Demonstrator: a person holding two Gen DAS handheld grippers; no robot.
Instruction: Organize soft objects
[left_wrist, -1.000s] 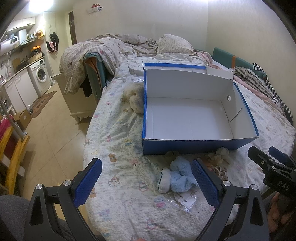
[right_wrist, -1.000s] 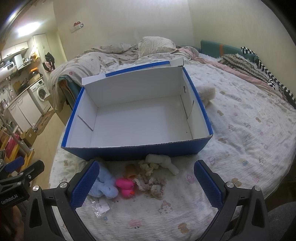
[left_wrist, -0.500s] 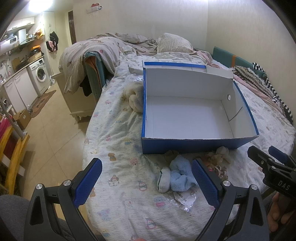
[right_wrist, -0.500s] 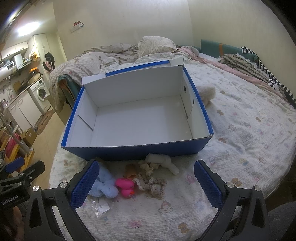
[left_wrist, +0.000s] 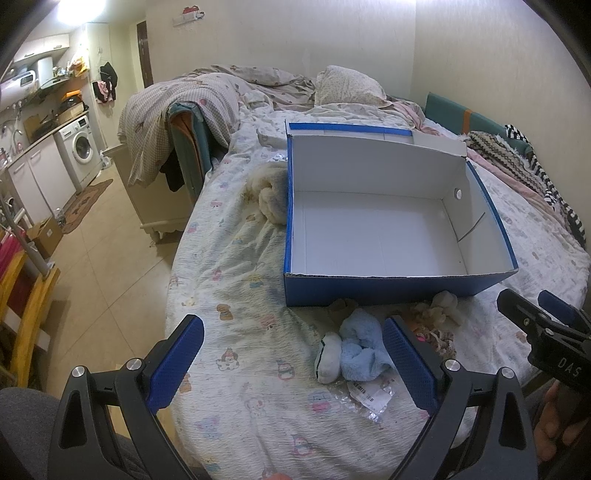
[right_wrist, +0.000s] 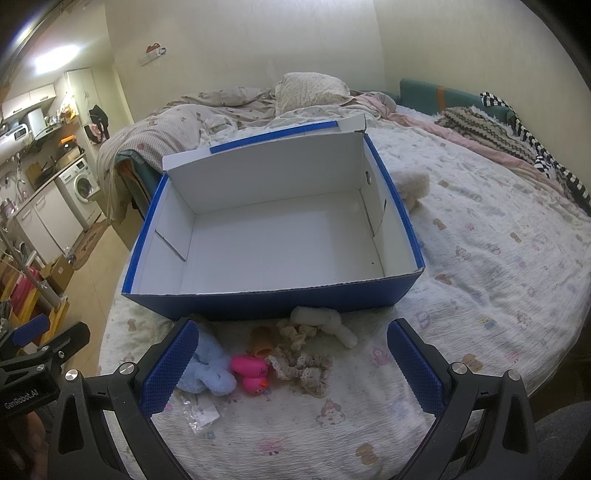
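Both grippers, left (left_wrist: 293, 363) and right (right_wrist: 291, 363), hold jaws wide apart, touching nothing.

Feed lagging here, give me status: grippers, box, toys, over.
Left gripper open, empty; right gripper open, empty. Blue box empty. Blue plush, pink duck, scrunchies on bed before it. Nothing blocking.

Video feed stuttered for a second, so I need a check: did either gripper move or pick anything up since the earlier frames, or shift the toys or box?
Nothing visibly changed. Both grippers, left and right, hang open and empty in the same place over the bed edge; the blue box is still empty, and the blue plush, pink duck and scrunchies lie where they were.
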